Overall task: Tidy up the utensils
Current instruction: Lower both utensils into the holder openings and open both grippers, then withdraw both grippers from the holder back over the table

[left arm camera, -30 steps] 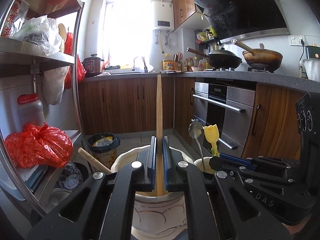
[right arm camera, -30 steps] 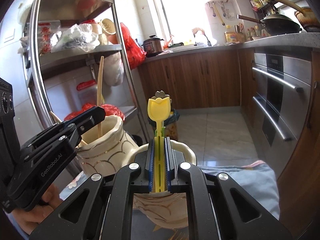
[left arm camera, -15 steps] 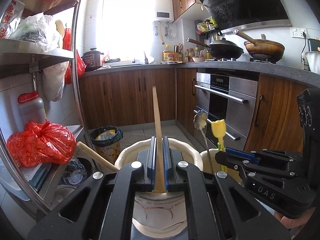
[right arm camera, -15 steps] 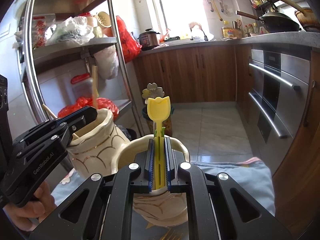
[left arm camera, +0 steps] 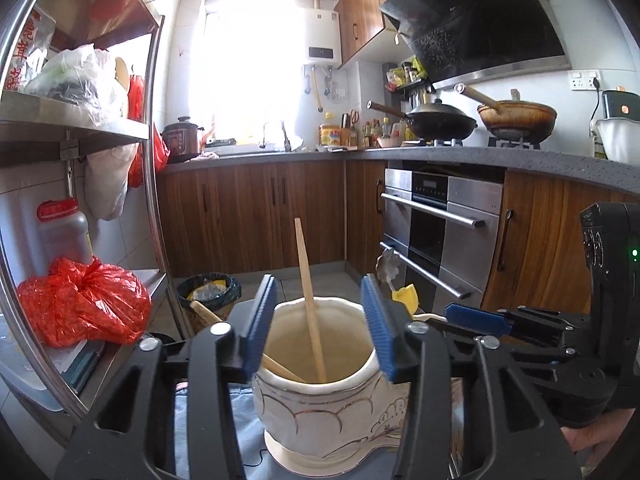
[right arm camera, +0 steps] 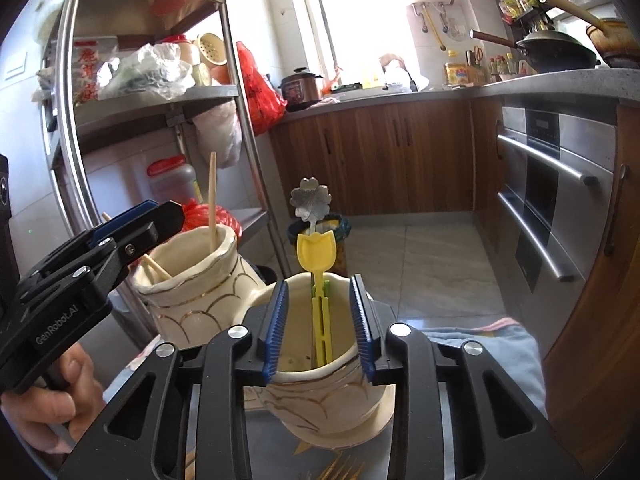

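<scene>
Left tongs [left arm camera: 318, 330] gape over the left jar [left arm camera: 320, 400] holding a wooden stick [left arm camera: 310, 300]; right tongs [right arm camera: 319, 322] gape over the right jar [right arm camera: 332, 396] holding a yellow spoon [right arm camera: 316, 252]. A steel shelf rack [right arm camera: 168, 92] stands far left.

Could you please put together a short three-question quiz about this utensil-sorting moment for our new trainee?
1. True or false: the left gripper is clamped on the wooden chopstick.
2. Which jar holds the yellow tulip utensil? A) left jar B) right jar
3. Fill in: the right gripper is ____.

Key: 1 false, it is open; 2 B; 3 open.
</scene>
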### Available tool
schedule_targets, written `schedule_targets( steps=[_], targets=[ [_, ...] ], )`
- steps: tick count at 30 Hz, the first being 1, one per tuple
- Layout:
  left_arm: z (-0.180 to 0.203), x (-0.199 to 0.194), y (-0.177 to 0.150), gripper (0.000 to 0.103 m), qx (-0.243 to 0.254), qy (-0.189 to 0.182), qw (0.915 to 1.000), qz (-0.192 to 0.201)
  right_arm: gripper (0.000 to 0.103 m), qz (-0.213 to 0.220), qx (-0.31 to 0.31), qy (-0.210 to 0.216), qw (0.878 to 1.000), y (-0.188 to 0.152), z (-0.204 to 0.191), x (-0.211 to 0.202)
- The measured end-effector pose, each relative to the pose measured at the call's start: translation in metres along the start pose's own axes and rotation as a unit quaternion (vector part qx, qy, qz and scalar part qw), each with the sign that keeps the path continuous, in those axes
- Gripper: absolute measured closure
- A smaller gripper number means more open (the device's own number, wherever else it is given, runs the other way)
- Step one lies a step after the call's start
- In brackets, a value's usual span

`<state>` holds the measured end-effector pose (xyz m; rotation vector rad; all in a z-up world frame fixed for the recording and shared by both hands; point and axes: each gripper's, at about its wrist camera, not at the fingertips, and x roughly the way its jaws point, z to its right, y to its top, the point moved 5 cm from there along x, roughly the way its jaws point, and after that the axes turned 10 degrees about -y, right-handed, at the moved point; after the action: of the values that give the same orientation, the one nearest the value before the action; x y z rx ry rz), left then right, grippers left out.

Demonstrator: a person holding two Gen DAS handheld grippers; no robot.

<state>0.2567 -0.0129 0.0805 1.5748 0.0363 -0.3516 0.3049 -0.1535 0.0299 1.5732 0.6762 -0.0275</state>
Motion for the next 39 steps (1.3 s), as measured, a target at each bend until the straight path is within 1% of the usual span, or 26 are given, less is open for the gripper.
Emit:
schedule_targets(
  steps=[2, 3, 5, 7, 10, 14, 19, 25, 31, 36, 39],
  targets=[
    [0.000, -0.007, 0.002, 0.051, 0.002, -0.003, 1.0000, 0.005, 0.064, 0.006, 0.003, -0.001, 1.000, 0.000, 0.002, -0.007],
    [0.000, -0.010, 0.002, 0.048, 0.002, -0.003, 1.0000, 0.008, 0.063, 0.010, 0.004, -0.004, 1.000, 0.000, 0.004, -0.011],
    [-0.001, -0.018, 0.004, 0.045, 0.002, -0.003, 0.9999, 0.013, 0.061, 0.015, 0.005, -0.006, 1.000, 0.000, 0.006, -0.018],
    [-0.002, -0.025, 0.005, 0.040, 0.002, -0.002, 0.9999, 0.017, 0.059, 0.019, 0.002, -0.008, 1.000, 0.000, 0.006, -0.024],
    [-0.003, -0.038, 0.005, 0.035, 0.000, 0.000, 0.9997, 0.022, 0.056, 0.022, -0.001, -0.010, 1.000, -0.003, 0.006, -0.033],
    [-0.003, -0.055, -0.004, 0.033, -0.002, 0.003, 0.9998, 0.020, 0.052, 0.023, -0.004, -0.013, 1.000, -0.009, 0.005, -0.043],
    [-0.010, -0.079, -0.023, 0.033, -0.016, 0.003, 0.9997, 0.018, 0.052, 0.019, -0.005, -0.014, 1.000, -0.022, 0.003, -0.055],
    [-0.013, -0.099, -0.042, 0.033, -0.013, 0.006, 0.9998, 0.011, 0.051, 0.014, -0.004, -0.017, 1.000, -0.036, 0.001, -0.069],
    [-0.017, -0.104, -0.063, 0.033, -0.019, 0.004, 0.9997, -0.011, 0.050, -0.001, -0.001, -0.022, 1.000, -0.055, -0.001, -0.079],
    [-0.011, -0.107, -0.075, 0.033, -0.009, -0.002, 0.9996, -0.026, 0.050, -0.023, 0.009, -0.030, 0.999, -0.070, 0.003, -0.085],
    [-0.008, -0.104, -0.087, 0.033, -0.004, -0.006, 0.9988, -0.049, 0.050, -0.039, 0.009, -0.035, 0.999, -0.078, 0.006, -0.084]
  ],
)
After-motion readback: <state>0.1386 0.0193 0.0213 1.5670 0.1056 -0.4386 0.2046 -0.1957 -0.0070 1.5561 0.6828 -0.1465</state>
